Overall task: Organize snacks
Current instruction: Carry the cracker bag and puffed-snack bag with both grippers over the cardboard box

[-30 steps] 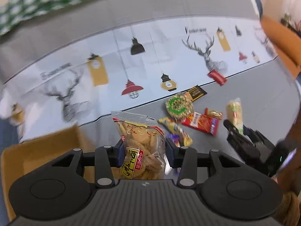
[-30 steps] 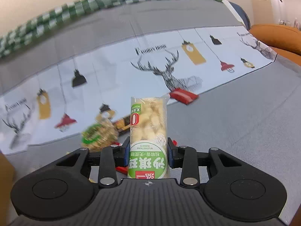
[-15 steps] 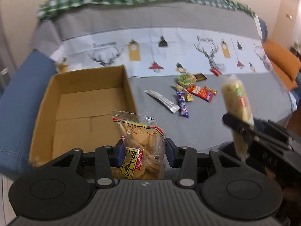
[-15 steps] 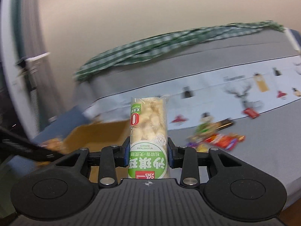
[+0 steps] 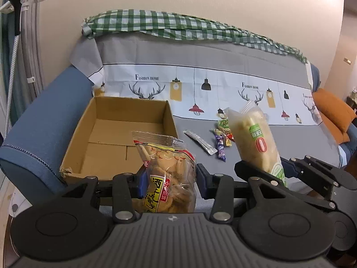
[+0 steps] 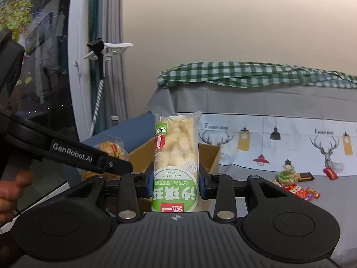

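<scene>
My left gripper (image 5: 170, 179) is clamped on the cookie bag (image 5: 166, 176), held up just in front of the cardboard box (image 5: 78, 138) on the sofa. My right gripper (image 6: 176, 182) grips the green-labelled snack pack (image 6: 176, 156) upright; the box seems to lie behind it, mostly hidden.

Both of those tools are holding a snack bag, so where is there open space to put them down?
The cardboard box is bare inside, its whole floor free between four walls. The grey sofa seat is also open right of the snacks, toward the orange cushion. It is crowded mid-seat, where the silver sachet, purple candy and green-labelled packet cluster.
</scene>
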Motion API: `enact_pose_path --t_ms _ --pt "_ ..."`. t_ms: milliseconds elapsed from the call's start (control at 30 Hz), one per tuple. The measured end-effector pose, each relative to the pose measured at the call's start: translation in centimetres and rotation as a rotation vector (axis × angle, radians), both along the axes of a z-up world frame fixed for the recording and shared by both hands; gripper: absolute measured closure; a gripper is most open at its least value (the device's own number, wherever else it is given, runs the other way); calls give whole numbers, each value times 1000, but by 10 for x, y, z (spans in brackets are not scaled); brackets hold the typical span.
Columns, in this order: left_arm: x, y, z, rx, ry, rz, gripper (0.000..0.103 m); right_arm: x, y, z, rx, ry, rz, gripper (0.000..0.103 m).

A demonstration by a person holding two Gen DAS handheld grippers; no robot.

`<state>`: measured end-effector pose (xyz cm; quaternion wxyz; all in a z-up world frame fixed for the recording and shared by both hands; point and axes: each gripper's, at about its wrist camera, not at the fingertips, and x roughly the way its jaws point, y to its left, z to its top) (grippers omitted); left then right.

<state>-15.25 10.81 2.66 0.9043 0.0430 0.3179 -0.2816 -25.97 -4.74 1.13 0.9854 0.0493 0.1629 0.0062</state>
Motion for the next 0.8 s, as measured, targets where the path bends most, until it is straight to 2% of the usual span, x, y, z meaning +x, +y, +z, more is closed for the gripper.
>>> enact_pose_path --t_ms 800 --pt "8 -3 0 2 7 -16 55 15 -2 -7 25 43 -10 65"
